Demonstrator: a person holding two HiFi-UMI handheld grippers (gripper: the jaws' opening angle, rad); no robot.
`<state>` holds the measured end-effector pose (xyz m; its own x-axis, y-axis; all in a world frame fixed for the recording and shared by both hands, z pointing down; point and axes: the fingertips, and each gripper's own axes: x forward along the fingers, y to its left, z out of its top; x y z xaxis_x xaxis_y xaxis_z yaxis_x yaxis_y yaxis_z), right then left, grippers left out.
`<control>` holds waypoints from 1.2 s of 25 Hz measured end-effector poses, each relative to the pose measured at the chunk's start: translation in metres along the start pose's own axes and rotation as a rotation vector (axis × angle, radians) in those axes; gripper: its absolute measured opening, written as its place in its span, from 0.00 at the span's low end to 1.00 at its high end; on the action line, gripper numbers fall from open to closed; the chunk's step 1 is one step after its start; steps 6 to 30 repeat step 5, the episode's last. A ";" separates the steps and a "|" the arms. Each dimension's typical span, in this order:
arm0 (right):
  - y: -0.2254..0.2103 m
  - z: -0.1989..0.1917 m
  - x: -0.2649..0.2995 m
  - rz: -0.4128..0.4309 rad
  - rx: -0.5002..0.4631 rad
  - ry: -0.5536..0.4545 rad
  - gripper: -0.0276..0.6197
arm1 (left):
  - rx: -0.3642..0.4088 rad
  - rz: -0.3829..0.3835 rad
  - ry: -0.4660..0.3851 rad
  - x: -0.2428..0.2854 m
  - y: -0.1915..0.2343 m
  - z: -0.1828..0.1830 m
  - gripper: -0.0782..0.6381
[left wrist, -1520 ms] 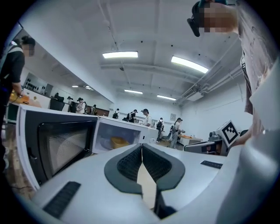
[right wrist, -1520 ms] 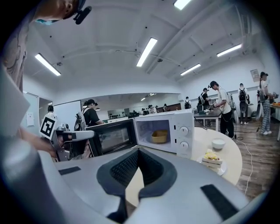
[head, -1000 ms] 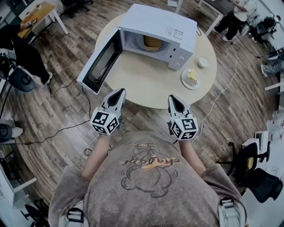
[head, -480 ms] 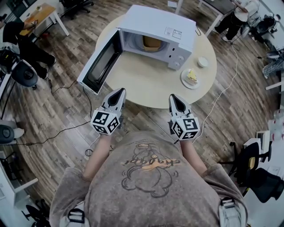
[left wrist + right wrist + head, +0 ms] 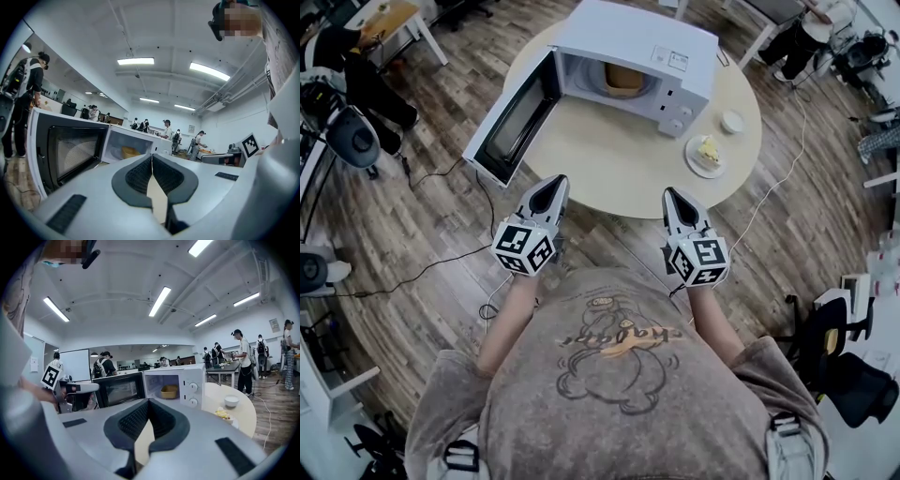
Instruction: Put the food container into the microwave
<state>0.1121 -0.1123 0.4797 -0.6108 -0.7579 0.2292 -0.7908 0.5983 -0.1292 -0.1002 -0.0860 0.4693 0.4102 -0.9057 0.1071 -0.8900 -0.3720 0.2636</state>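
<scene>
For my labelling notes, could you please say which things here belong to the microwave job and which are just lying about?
Job: white box-shaped microwave, door open; tan food container inside it; left gripper and right gripper, both shut, empty.
Lying about: small white round bowl; round white plate of yellow food.

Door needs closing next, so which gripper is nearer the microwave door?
Left. The left gripper is just short of the open door; the right gripper is farther right, nearer the plate.
</scene>
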 end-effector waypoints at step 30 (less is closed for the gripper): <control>0.005 0.003 0.000 0.027 -0.018 0.004 0.04 | -0.014 0.009 -0.008 -0.005 -0.001 -0.001 0.15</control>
